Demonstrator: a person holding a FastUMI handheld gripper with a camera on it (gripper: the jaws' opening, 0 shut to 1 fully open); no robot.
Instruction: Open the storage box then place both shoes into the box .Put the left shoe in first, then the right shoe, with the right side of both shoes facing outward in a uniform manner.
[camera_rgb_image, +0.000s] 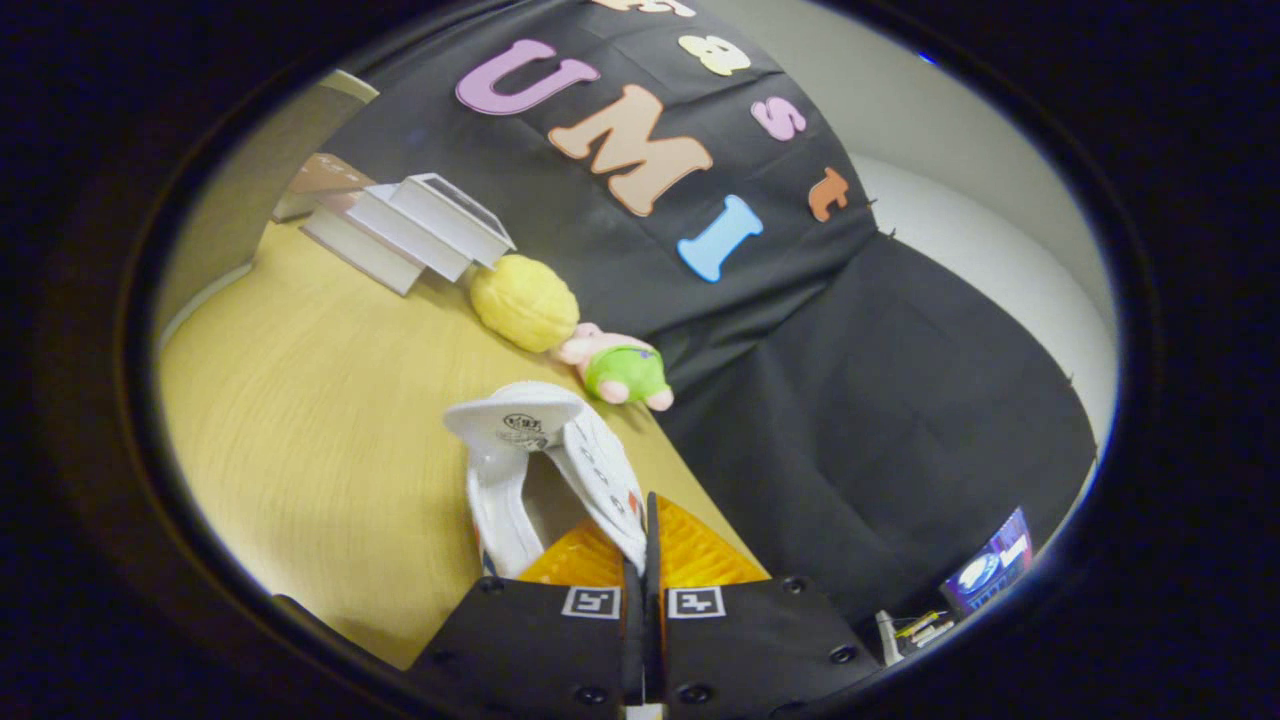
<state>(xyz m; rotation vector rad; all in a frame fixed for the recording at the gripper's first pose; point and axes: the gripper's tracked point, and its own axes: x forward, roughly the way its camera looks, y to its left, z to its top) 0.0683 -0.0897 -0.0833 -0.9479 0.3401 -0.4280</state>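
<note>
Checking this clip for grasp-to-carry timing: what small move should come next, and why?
Probably carry the white shoe toward the storage box, which I cannot locate here. The gripper appears shut on the shoe's collar edge, the shoe hanging tilted above the wooden table, ahead of a yellow plush.

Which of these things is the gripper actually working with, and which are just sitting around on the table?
Part of the job:
- white shoe, its collar edge pinched between the closed fingers of the gripper

Just lying about:
- yellow plush toy
- pink and green plush toy
- stack of white books beyond them
- wooden table
</note>
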